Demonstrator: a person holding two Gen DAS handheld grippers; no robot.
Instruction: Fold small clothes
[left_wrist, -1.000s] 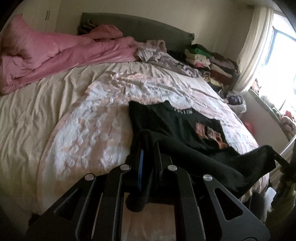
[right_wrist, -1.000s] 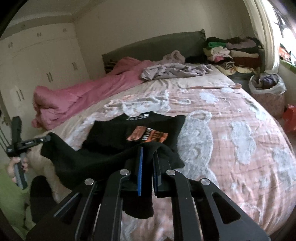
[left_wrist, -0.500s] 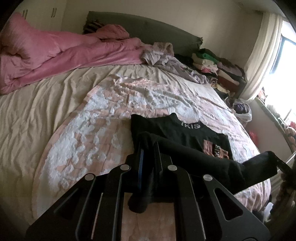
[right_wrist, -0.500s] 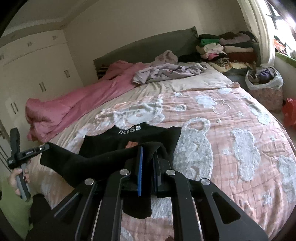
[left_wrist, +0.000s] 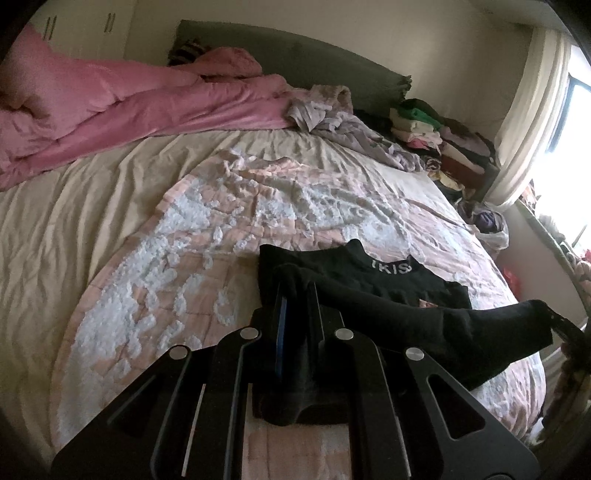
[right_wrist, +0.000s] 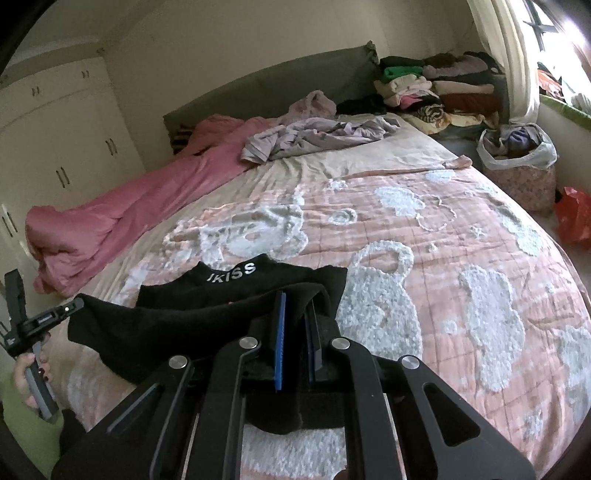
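A small black top (left_wrist: 373, 284) with white "IKISS" lettering at the collar lies on the pink and white quilt (left_wrist: 229, 221); it also shows in the right wrist view (right_wrist: 229, 288). My left gripper (left_wrist: 295, 295) is shut on one bottom corner of the top. My right gripper (right_wrist: 297, 306) is shut on the other bottom corner. The hem hangs stretched between the two grippers, lifted and carried over the body of the top toward the collar. The left gripper also shows at the left edge of the right wrist view (right_wrist: 70, 308).
A pink duvet (left_wrist: 129, 99) lies bunched along the far side of the bed. A lilac garment (right_wrist: 317, 136) lies near the headboard. Stacks of folded clothes (right_wrist: 436, 85) stand beside the bed, with a bagged basket (right_wrist: 517, 166) and a window behind.
Both grippers have moved forward toward the collar with the hem in them. The folded part now covers the orange print, and only the collar end shows.
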